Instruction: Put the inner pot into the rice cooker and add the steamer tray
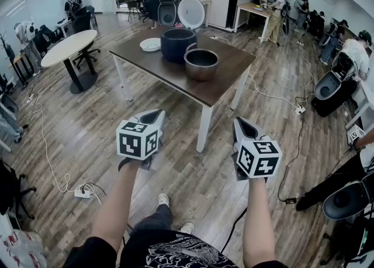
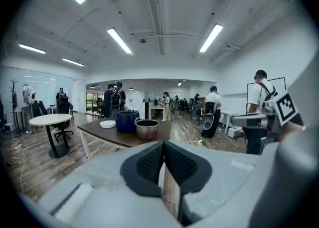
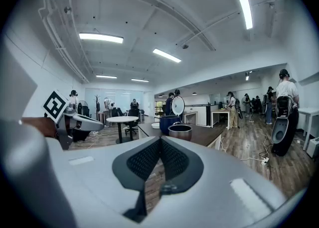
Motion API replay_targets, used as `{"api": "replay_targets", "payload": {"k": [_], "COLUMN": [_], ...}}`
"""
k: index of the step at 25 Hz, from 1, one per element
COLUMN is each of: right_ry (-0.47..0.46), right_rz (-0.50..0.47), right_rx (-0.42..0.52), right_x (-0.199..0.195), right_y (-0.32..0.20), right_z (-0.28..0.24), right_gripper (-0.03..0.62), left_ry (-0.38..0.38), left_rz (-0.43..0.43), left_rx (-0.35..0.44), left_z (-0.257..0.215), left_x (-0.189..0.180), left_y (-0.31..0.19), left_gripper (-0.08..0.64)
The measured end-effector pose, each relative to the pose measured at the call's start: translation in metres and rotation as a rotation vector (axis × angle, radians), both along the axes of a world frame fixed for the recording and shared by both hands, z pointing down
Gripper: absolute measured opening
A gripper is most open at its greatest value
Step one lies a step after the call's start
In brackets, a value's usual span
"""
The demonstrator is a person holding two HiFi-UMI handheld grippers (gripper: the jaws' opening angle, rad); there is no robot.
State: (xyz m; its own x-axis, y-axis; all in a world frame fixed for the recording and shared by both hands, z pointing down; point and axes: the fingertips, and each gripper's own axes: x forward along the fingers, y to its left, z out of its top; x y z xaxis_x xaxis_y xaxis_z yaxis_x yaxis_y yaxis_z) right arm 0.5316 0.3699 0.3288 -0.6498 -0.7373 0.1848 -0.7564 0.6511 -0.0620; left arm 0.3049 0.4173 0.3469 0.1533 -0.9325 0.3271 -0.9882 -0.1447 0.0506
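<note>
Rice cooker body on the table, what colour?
Dark blue. The rice cooker shows best in the head view.

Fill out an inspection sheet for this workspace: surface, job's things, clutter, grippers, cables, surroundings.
Surface: dark brown table with white legs, on a wood floor.
Job's things: blue rice cooker with its lid up; metal inner pot beside it on the table, not yet in; white dish, likely the steamer tray, at the cooker's other side.
Clutter: nothing seen.
Grippers: left gripper and right gripper both shut, empty, held over the floor short of the table.
Cables: white cable and power strip on the floor at left; second strip at right.
Surroundings: round white table; people at other stations.
</note>
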Motion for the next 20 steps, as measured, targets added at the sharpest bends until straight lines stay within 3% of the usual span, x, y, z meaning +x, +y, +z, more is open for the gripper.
{"api": "replay_targets", "payload": {"k": [13, 20], "right_ry": [0.007, 0.010], "right_rz": [0.016, 0.040], "right_rx": [-0.014, -0.023], "right_x": [-0.021, -0.046], "right_y": [-0.020, -0.039], "right_z": [0.006, 0.010], "right_gripper": [0.003, 0.046], "left_ry": [0.003, 0.022], "left_rz": [0.024, 0.060], "left_rx": [0.016, 0.018], "left_z": [0.000, 0.003], "left_x": [-0.013, -0.038], "left_y": [-0.024, -0.051], "left_gripper": [0.005, 0.069]}}
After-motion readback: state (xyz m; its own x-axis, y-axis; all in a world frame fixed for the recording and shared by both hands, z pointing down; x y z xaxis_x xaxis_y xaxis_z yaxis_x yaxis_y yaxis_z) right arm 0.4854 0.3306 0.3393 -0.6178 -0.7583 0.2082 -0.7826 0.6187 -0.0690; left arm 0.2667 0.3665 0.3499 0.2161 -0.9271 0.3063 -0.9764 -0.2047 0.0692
